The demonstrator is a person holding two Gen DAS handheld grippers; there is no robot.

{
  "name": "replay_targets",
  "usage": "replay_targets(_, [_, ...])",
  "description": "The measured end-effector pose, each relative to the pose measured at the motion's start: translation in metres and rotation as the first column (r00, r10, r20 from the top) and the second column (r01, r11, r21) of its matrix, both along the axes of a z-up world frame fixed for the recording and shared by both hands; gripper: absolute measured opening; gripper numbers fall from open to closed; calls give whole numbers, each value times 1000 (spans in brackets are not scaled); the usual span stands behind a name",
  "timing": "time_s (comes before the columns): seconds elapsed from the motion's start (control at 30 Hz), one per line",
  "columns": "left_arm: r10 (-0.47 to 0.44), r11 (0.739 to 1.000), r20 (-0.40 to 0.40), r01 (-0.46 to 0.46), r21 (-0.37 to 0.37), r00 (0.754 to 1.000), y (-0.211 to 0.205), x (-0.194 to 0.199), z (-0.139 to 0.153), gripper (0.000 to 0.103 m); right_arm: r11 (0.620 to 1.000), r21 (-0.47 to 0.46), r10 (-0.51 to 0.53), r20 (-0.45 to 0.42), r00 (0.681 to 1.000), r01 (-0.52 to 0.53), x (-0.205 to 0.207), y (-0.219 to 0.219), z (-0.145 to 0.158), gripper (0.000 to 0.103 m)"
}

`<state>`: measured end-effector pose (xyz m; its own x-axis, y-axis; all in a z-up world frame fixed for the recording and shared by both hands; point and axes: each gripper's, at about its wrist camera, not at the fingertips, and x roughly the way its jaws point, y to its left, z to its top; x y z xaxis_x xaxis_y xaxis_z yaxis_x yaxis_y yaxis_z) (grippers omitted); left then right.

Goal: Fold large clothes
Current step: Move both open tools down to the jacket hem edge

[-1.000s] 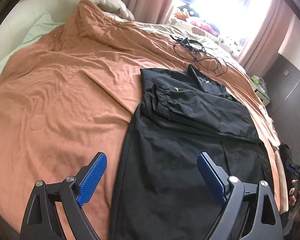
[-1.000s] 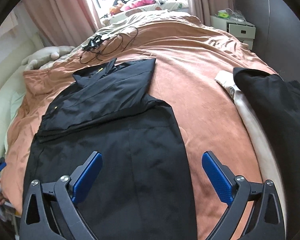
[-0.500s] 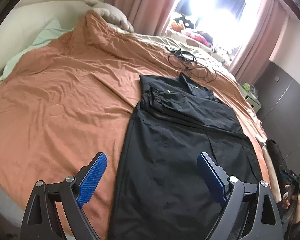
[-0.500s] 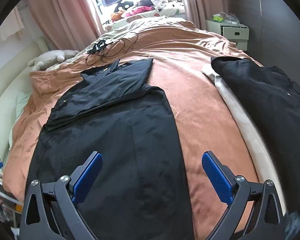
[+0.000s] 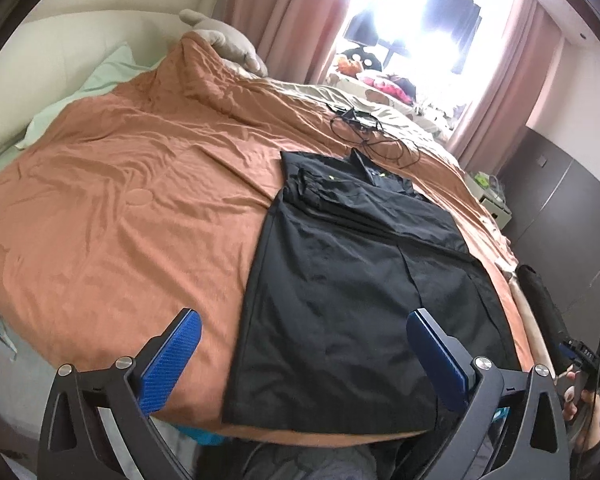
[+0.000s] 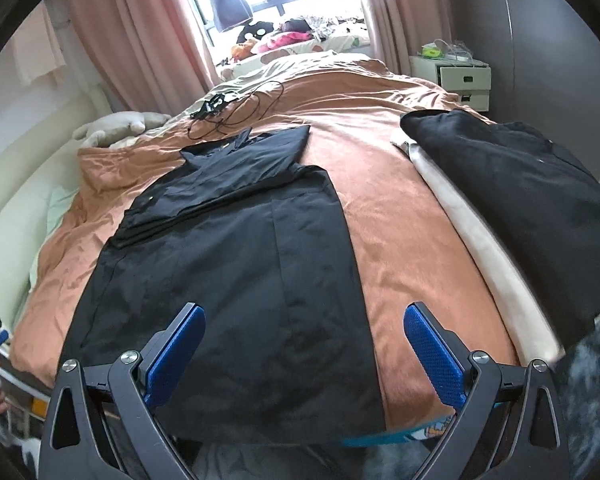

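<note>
Flat on the bedspread (image 5: 120,240), black garment (image 5: 340,300) — sleeves folded in.

You will find no legible text, label or number anywhere here; the small yellow-green marks on the black garment (image 5: 340,248) stay unreadable.

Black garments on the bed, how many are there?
2: a black coat lies flat mid-bed on the orange bedspread, its top folded down; another black garment lies along the bed's right edge. More may be hidden.
</note>
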<state>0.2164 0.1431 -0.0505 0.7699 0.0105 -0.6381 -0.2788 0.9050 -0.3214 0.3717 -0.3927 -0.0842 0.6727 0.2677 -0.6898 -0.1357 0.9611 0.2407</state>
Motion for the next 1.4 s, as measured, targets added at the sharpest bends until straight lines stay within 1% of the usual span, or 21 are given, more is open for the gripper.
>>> replay_targets(0.07, [7,1000,-1,-7,-2,1000,-1,-11,-5,103,1000,7,-3,4,1000,3,-8,-4,-3,100])
replay_targets(0.23, [16,999,-7,-16,-35,1000,3,-33,-20,103,999,36,0,13,1000,0,-29,-11,-16,100])
replay_targets(0.37, [5,999,-25,-6,-52,1000,3,-45,-38,103,998,64,2,-11,1000,-2,-39,-17,-36,100])
replay_targets(0.47, [-7,998,-37,5,-66,999,3,-48,-53,102,995,103,-9,-37,999,13,-43,-23,-55,100])
replay_targets(0.57, [-21,996,-55,16,-88,998,3,-50,-69,96,988,151,-19,-70,997,29,-43,-30,-75,99])
replay_targets(0.63, [-25,994,-66,18,-104,997,5,-49,-79,90,980,192,-25,-100,995,44,-41,-34,-89,92])
replay_targets(0.7, [-36,990,-74,25,-138,997,7,-46,-89,80,973,225,-27,-125,992,55,-39,-37,-99,89])
replay_targets(0.8, [-43,982,-89,26,-187,995,12,-39,-102,74,962,265,-30,-150,988,69,-35,-40,-112,88])
replay_targets(0.97, [-40,974,-113,14,-226,993,20,-28,-122,71,942,324,-30,-171,985,85,-29,-45,-129,87])
replay_targets(1.07, [-21,969,-142,-15,-245,990,26,-22,-134,68,929,357,-38,-172,984,98,-25,-47,-136,86])
replay_targets(1.2, [-17,951,-140,-27,-309,990,34,-16,-145,68,902,418,-43,-171,984,112,-23,-54,-139,86])
replay_targets(1.27, [-9,939,-124,-34,-341,992,36,-16,-146,67,883,455,-43,-164,985,114,-24,-59,-139,86])
replay_targets(1.3, [-8,931,-113,-34,-363,994,37,-16,-146,64,868,485,-41,-151,988,110,-26,-62,-138,85])
replay_targets(1.33, [-13,923,-106,-29,-383,994,38,-16,-146,61,857,504,-39,-142,989,106,-27,-65,-137,80])
replay_targets(1.37, [-22,911,-101,-22,-411,995,39,-16,-147,59,844,527,-34,-134,990,100,-28,-66,-136,77])
replay_targets(1.4, [-26,902,-97,-19,-431,995,39,-16,-148,59,826,556,-24,-126,992,91,-29,-68,-135,74])
